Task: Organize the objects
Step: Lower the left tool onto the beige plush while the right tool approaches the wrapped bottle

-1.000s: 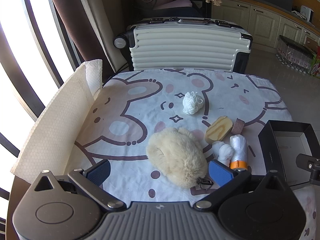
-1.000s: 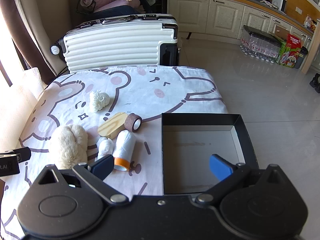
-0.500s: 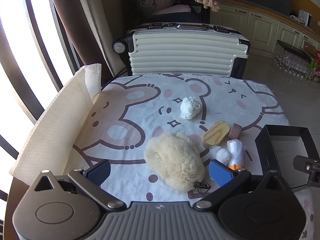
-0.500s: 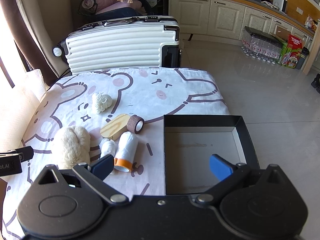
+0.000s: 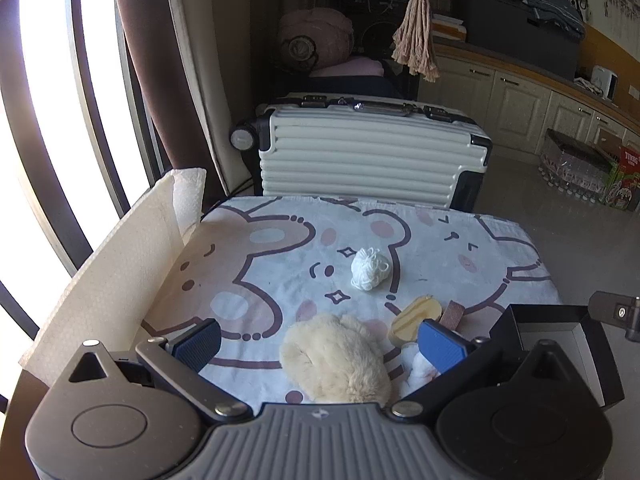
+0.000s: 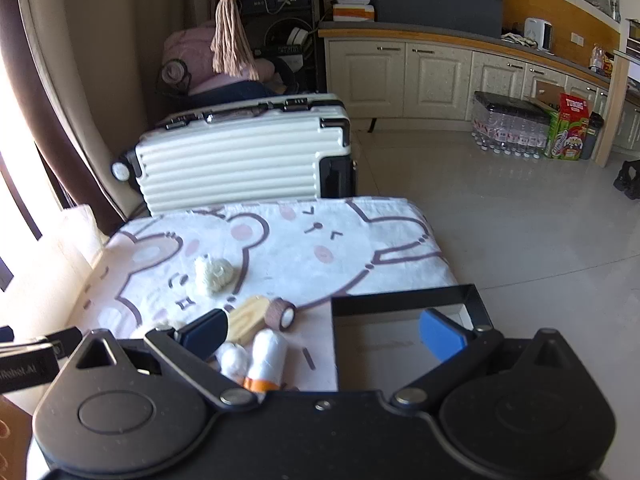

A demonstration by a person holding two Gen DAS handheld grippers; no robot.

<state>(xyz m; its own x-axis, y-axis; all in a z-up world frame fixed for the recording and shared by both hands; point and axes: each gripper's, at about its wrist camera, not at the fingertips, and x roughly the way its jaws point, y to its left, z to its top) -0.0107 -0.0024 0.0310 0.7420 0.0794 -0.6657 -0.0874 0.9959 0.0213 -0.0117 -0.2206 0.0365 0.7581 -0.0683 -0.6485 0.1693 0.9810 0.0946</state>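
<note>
On the bear-print cloth (image 5: pixel 440 240) lie a cream fluffy plush (image 5: pixel 334 360), a white yarn ball (image 5: pixel 369 268), a wooden block (image 5: pixel 414 314), a brown tape roll (image 6: pixel 281 314), a white roll with an orange band (image 6: pixel 266 360) and a small white wad (image 6: pixel 234 360). An empty black box (image 6: pixel 400 302) sits at the cloth's right. My left gripper (image 5: pixel 320 342) hangs open above the plush. My right gripper (image 6: pixel 324 330) is open, held high over the near edge between the white roll and the box.
A white ribbed suitcase (image 5: pixel 368 152) stands behind the table. A white foam sheet (image 5: pixel 120 264) leans along the left edge by the window. Cabinets (image 6: pixel 440 76), bottled water packs (image 6: pixel 512 128) and tiled floor (image 6: pixel 540 240) lie to the right.
Both grippers have risen and pulled back toward me; the table objects sit lower in both views and more of the room shows. Nothing on the cloth has moved.
</note>
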